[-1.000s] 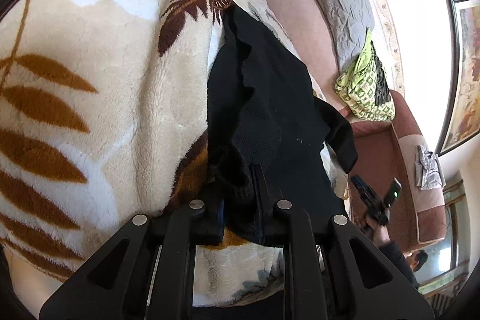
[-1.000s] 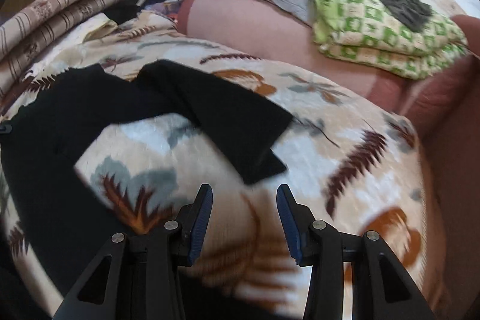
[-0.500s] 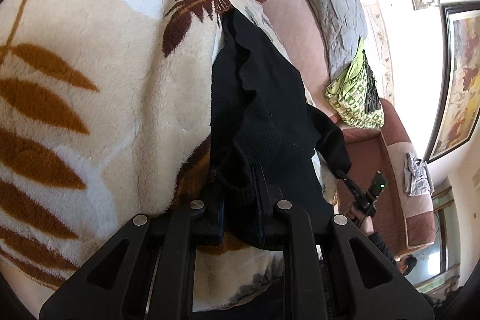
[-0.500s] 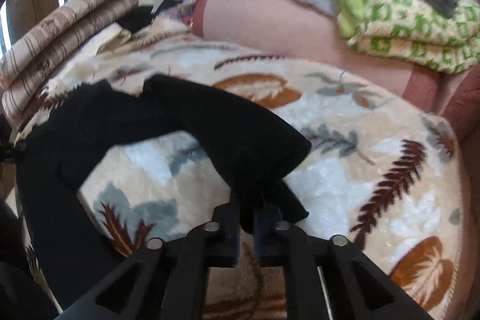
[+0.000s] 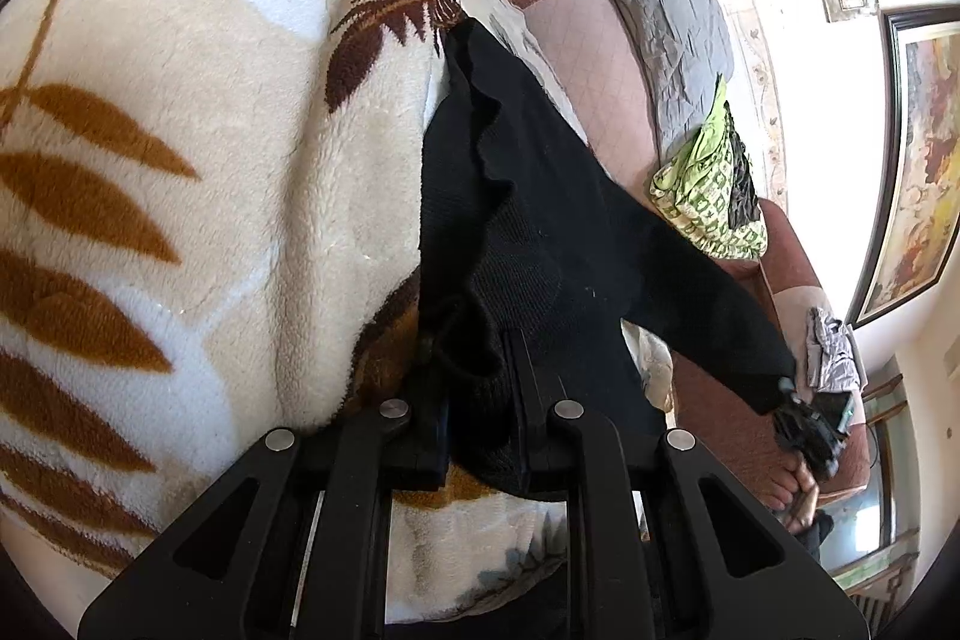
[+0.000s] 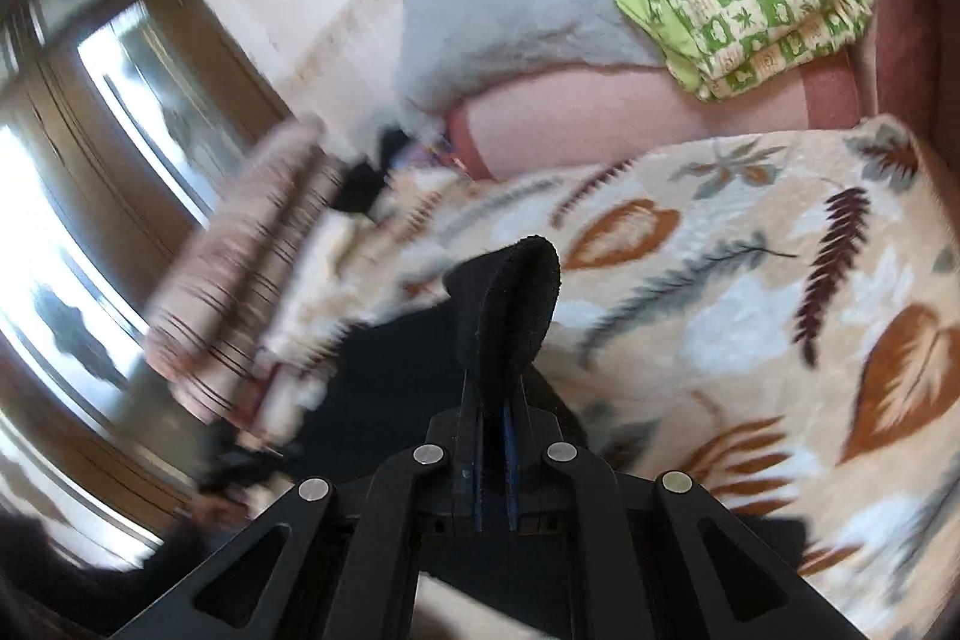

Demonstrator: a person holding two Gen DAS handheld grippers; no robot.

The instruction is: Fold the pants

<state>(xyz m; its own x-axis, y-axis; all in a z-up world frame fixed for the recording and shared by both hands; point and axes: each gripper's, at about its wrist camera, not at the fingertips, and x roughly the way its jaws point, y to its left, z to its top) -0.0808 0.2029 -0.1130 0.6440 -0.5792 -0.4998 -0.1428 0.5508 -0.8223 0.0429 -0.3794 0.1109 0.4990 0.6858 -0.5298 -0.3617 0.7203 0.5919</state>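
Note:
Black pants (image 5: 528,220) lie on a cream leaf-patterned blanket (image 5: 210,160). My left gripper (image 5: 480,400) is shut on the bunched waist end of the pants at the blanket's near edge. One leg stretches right and off the surface to my right gripper (image 5: 804,418), seen small in the left wrist view. In the right wrist view my right gripper (image 6: 495,412) is shut on the leg's cuff (image 6: 510,304), which stands up above the jaws, lifted over the blanket (image 6: 750,292).
A grey cushion (image 5: 654,10) and a folded green patterned cloth (image 5: 708,196) with a dark garment on top lie on the reddish sofa back (image 5: 594,58). Folded striped fabric (image 6: 252,250) lies at the blanket's far left. Framed pictures (image 5: 924,160) hang on the wall.
My right gripper closed on the pant leg's cuff, then lifted and swung it up and left, away from the blanket. My left gripper kept its hold at the waist.

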